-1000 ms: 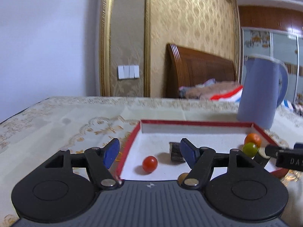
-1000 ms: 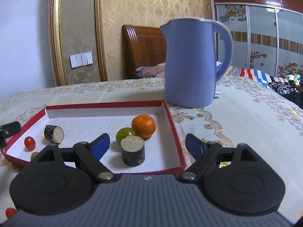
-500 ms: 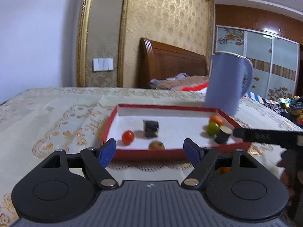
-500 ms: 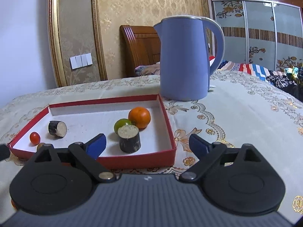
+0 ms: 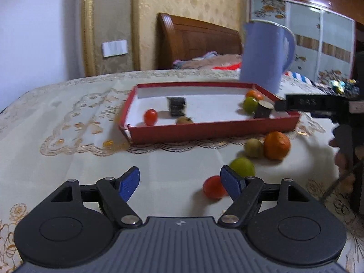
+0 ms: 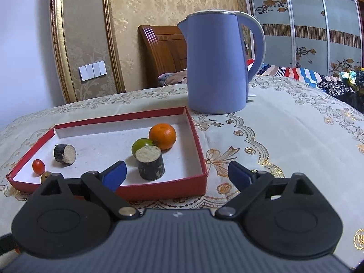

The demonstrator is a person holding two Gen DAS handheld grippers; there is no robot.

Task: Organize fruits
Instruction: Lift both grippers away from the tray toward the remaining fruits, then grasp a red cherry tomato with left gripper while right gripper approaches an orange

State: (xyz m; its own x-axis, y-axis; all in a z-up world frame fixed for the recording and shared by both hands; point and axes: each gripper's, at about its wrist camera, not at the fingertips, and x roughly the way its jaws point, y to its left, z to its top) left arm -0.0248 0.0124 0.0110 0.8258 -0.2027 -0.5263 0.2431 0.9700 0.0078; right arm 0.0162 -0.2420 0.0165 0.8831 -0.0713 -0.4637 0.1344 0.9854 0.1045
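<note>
Currently both jaws open and empty: left gripper [image 5: 179,183] has the loose red cherry tomato [image 5: 213,190] at its 2 o'clock on the bench, short of the red tray [image 5: 211,130]; light, smooth, squashable, so pinch gently across its middle.

low wrist views, both facing red tray [image 5: 211,129]

Two oranges show: one inside the red tray [image 5: 211,132] at its far right corner [image 5: 254,94], one on the worktop [image 5: 276,145]. Two red cherry tomatoes: one in the tray [image 5: 150,117], one on the worktop [image 5: 213,190]. Two green fruits: one in the tray [image 5: 250,105], one outside [image 5: 242,167]. Two dark cut cylinders [image 6: 64,154] [image 6: 150,163] lie in the tray. Two small brownish fruits [image 5: 183,120] [image 5: 253,147]. One blue kettle [image 6: 216,63].
</note>
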